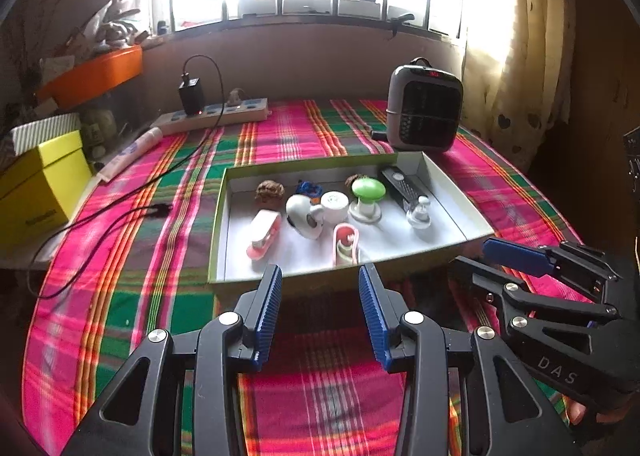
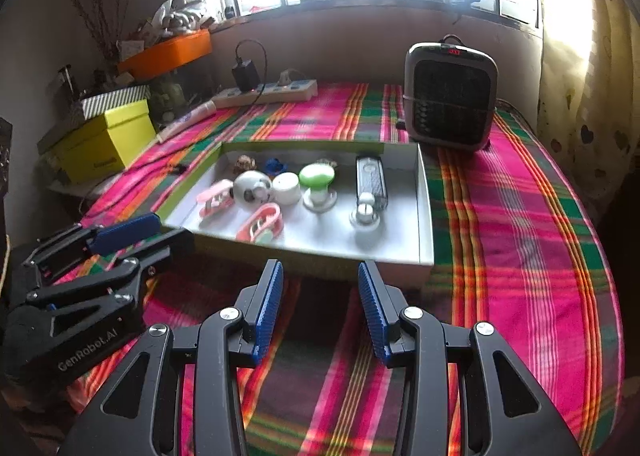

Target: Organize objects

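Nearest in each wrist view, a gripper's own two blue-padded fingers stand parted with only the plaid cloth (image 1: 320,396) showing between them: the left gripper (image 1: 320,280) and the right gripper (image 2: 320,276) are both partly open and hold nothing. Each hangs just short of the near wall of the shallow box (image 1: 224,216), not touching it, and each shows up sideways at the edge of the other's view, its far end cut off by the frame. The box, green outside and white inside, lies on the cloth in the middle of the table. The near wall hides the bottom of the pink clip (image 1: 346,244) closest to it. A second pink clip (image 1: 264,232) lies to its left, beside a round white gadget (image 1: 304,214) and a white cylinder (image 1: 335,206). Right of these stand a green-capped mushroom piece (image 1: 367,196), a small clear-and-white bottle shape (image 1: 418,214) and a dark remote (image 1: 402,186). At the back a brown lump (image 1: 270,190) and a blue item (image 1: 309,188) are too small to identify. Behind the box sits a grey heater (image 1: 424,104), with a power strip (image 1: 212,116) well to its left. The window glare washes out everything beyond it.
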